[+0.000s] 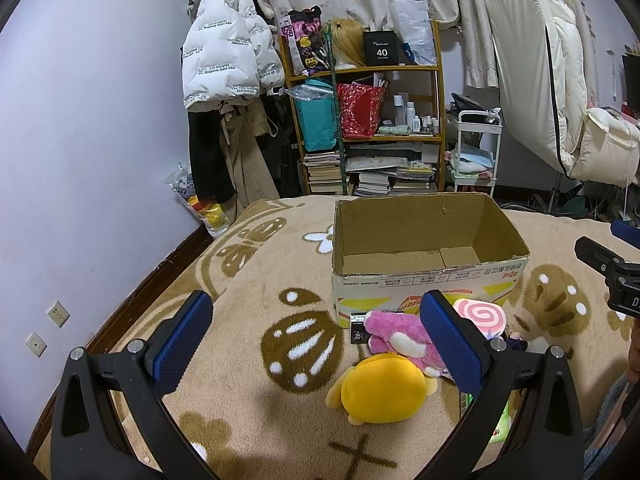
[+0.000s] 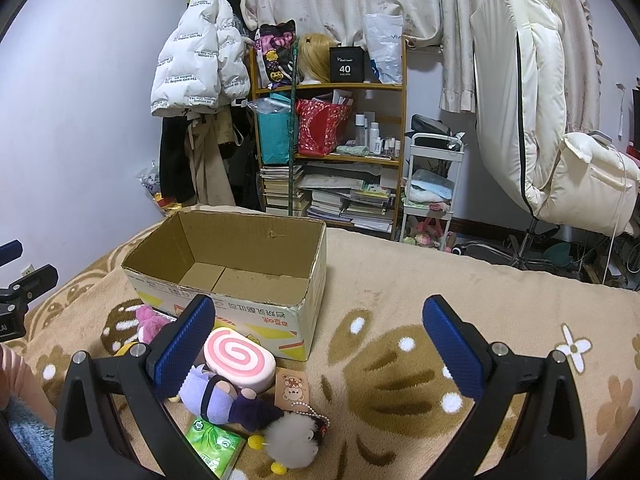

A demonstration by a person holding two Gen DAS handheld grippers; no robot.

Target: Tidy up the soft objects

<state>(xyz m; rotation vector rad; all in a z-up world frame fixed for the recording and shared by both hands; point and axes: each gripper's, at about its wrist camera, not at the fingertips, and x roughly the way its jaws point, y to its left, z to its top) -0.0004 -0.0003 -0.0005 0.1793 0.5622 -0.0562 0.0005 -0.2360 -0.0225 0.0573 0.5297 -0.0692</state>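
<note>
An empty cardboard box (image 1: 424, 276) (image 2: 256, 312) stands open on the tan blanket. In front of it lie soft toys: a yellow plush (image 1: 380, 390), a pink plush (image 1: 400, 338) (image 2: 150, 322), a pink swirl cushion (image 1: 482, 316) (image 2: 240, 360), a purple doll (image 2: 224, 398) and a white fluffy chick (image 2: 290, 438). My left gripper (image 1: 318, 340) is open and empty, hovering above the yellow and pink plush. My right gripper (image 2: 320, 344) is open and empty, just right of the swirl cushion and doll.
A green tissue pack (image 2: 216, 446), a small bear card (image 2: 292, 388) and a black card (image 1: 358, 330) lie among the toys. A cluttered shelf (image 1: 368, 120), a hanging coat (image 1: 224, 52), a white cart (image 2: 432, 184) and a cream chair (image 2: 532, 120) stand behind the bed.
</note>
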